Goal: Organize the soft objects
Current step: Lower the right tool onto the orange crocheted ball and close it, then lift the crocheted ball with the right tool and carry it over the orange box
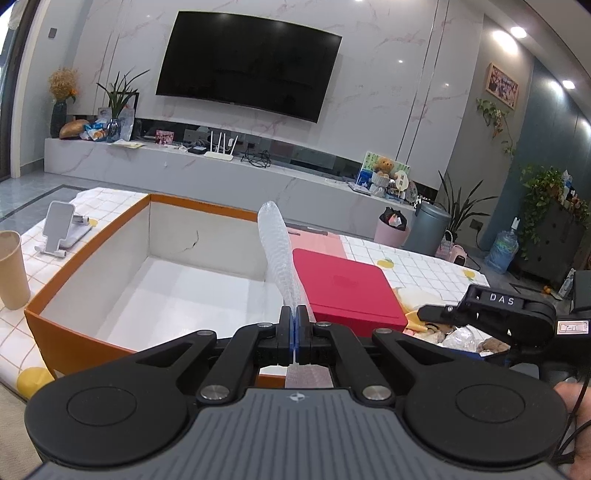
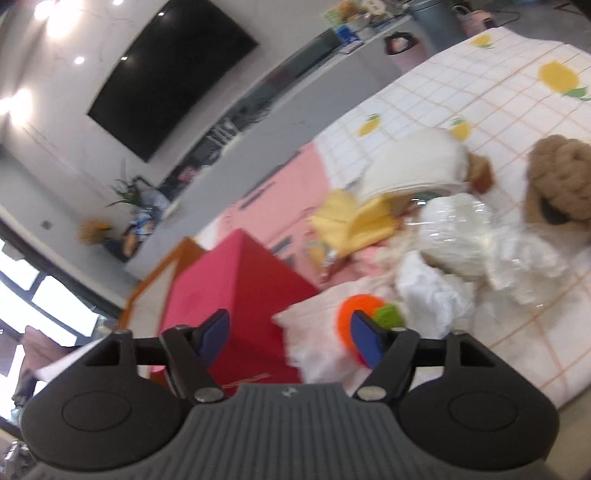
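Bright, even ceiling-spot light (image 1: 518, 32) fills the sharp left wrist view, fisheye bending its edges, while the right wrist view smears with motion blur and spotlight glare (image 2: 55, 18).

The open orange-walled cardboard box (image 1: 155, 273) is lying empty, offering free room inside; the flat red box (image 1: 347, 291) is sitting just beside it, blocking that side.

Bubble-wrap strip (image 1: 279, 254) (clear plastic), matt cardboard box (image 1: 92, 254), cloth tablecloth (image 1: 424, 266)
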